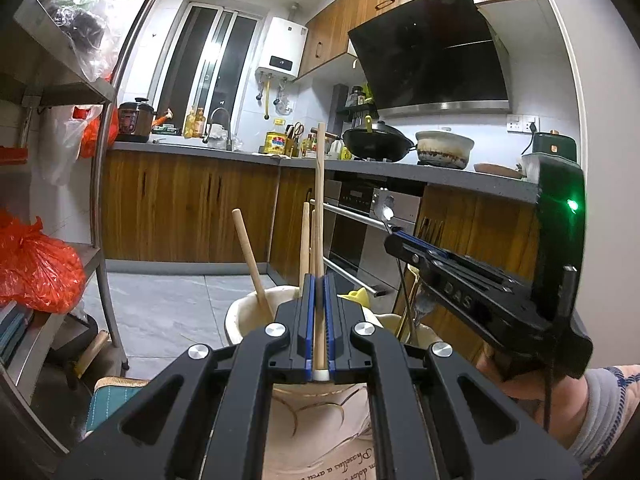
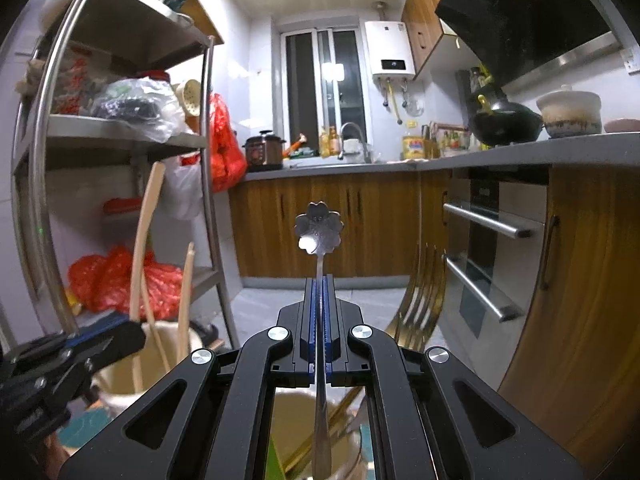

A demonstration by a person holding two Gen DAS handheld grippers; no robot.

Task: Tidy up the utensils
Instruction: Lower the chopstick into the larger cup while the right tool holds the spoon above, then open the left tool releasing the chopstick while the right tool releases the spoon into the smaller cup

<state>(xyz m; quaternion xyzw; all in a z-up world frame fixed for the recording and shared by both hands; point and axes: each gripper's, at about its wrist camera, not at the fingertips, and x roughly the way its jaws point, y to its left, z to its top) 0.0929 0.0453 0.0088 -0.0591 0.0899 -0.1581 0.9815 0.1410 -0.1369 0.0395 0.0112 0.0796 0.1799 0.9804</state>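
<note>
My left gripper (image 1: 319, 284) is shut on a wooden chopstick (image 1: 319, 200), held upright above a cream utensil holder (image 1: 240, 320) with other wooden sticks (image 1: 252, 256) in it. My right gripper (image 2: 319, 284) is shut on a silver flower-shaped spoon (image 2: 319, 224), its handle running down over a second holder (image 2: 292, 420). A gold fork (image 2: 420, 292) stands in that holder at right. The right gripper also shows in the left wrist view (image 1: 394, 236) with the spoon (image 1: 385, 206). The left gripper shows in the right wrist view (image 2: 120, 336) beside the cream holder (image 2: 120, 380).
A steel shelf rack (image 2: 208, 160) with red bags (image 1: 36, 272) stands at left. Wooden cabinets (image 1: 180, 208), an oven (image 2: 492, 248) and a counter (image 1: 360, 166) with a wok (image 1: 376, 142) and pot lie ahead. A teal cloth (image 1: 108, 400) lies below left.
</note>
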